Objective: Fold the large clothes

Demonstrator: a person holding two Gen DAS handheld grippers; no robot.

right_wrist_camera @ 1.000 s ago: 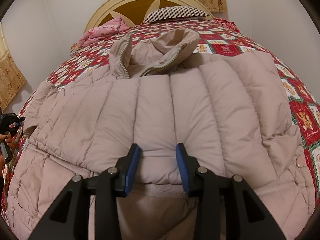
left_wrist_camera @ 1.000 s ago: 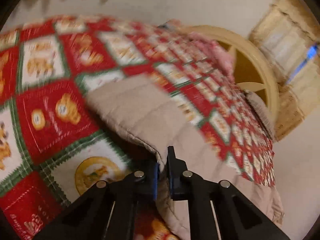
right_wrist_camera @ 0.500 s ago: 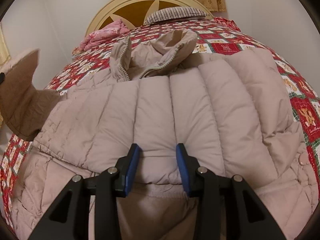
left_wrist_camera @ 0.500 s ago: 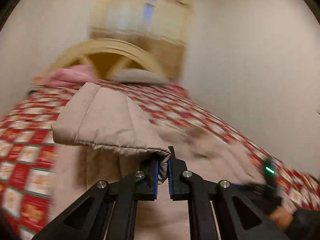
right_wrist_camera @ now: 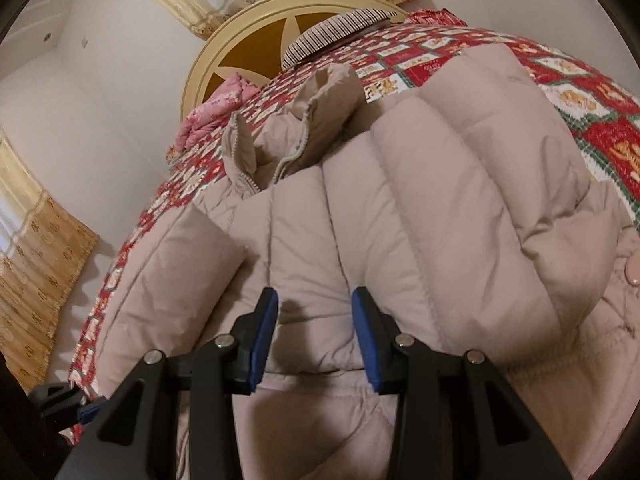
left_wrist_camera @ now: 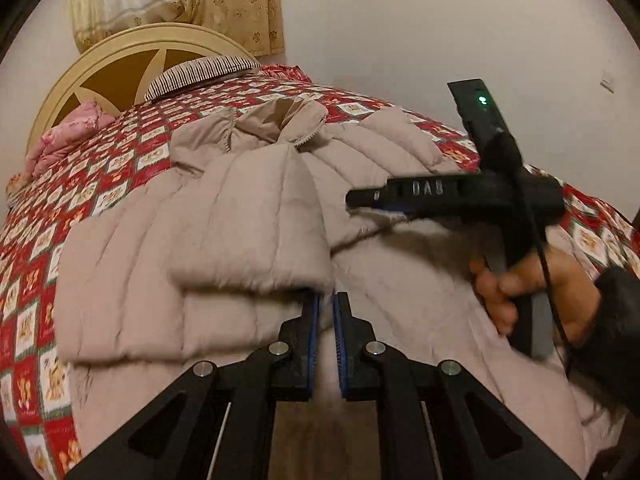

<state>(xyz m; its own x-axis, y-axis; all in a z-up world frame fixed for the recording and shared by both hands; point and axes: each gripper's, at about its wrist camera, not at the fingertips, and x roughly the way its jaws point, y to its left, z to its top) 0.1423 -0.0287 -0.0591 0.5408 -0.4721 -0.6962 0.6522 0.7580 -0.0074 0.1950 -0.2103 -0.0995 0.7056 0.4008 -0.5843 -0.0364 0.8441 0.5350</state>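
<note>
A beige quilted puffer coat lies spread on the bed, collar toward the headboard. Its left sleeve is folded across the coat's front. My left gripper is shut on the sleeve's cuff edge, jaws almost together. My right gripper is open, its blue pads either side of a quilted panel of the coat, resting on it. It also shows in the left wrist view, held by a hand, fingers lying on the coat's right half.
The bed has a red, green and white patchwork quilt, a cream round headboard, a striped pillow and a pink bundle. White walls and yellow curtains surround the bed.
My left gripper swung the sleeve up from the left side and over onto the coat's front. My right gripper tilted and stayed open on the coat.
</note>
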